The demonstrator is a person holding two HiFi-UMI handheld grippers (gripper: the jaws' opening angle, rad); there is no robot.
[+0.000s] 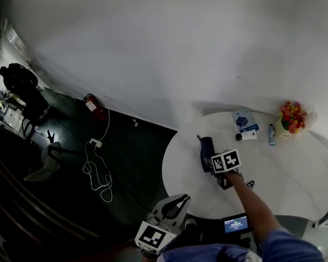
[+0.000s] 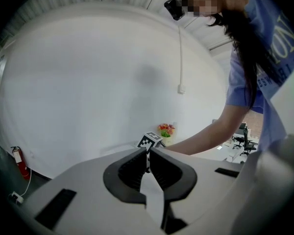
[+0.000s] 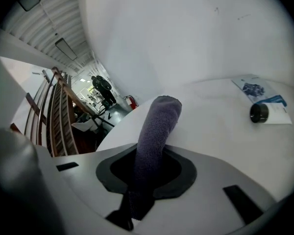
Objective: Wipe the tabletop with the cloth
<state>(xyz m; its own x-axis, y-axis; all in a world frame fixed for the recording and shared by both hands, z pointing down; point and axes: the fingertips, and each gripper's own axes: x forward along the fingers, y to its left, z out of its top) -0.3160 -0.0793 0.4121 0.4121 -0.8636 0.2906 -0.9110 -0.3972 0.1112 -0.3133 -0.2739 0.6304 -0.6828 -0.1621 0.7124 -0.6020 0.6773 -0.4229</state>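
Grey cloth (image 3: 157, 126) between fingers (image 3: 186, 173) of right gripper (image 3: 147, 168), over white tabletop (image 3: 220, 141)

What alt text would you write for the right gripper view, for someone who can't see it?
The right gripper clamps a dark grey cloth that reaches out over a white round table. A blue-and-white booklet and a small dark-capped tube lie at the far right.

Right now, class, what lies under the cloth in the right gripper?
The cloth, clamped in the right gripper, hangs over bare white tabletop. The patch directly beneath it is covered, so whether anything lies there, or whether the cloth touches, cannot be seen.
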